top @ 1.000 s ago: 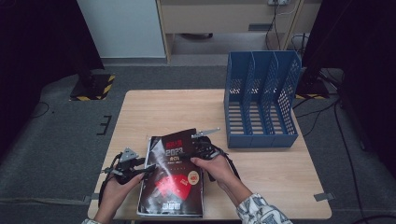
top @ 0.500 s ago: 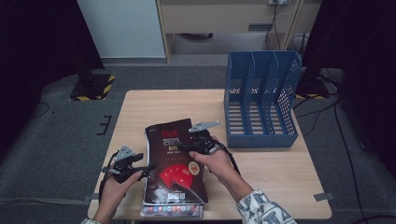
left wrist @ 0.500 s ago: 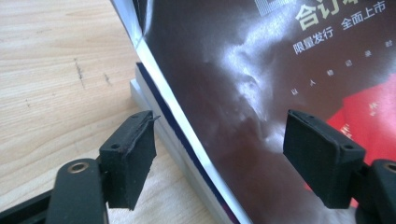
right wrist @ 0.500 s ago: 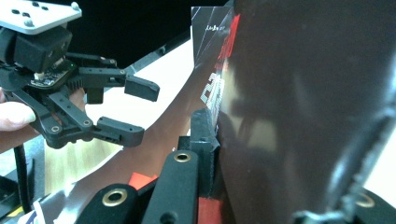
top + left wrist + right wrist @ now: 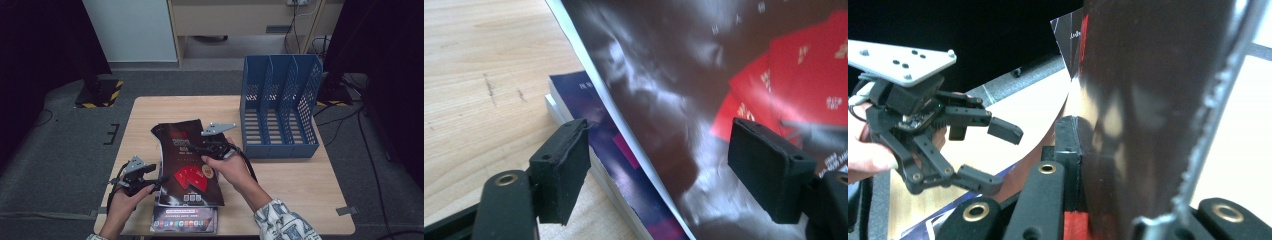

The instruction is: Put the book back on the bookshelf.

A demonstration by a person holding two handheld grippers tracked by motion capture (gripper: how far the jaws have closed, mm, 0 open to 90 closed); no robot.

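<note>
My right fingers (image 5: 207, 146) are clamped on the magazine (image 5: 187, 165), lifted near the surface's front edge over a second one (image 5: 184, 220); it feels light, floppy and slick, so my left fingers (image 5: 161, 178), apart, should steady its loose edge.

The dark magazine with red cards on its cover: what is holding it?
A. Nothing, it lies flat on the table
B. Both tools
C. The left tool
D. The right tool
D: the right tool is shut on the dark magazine, lifting it; the left tool stands open beside it.
</note>
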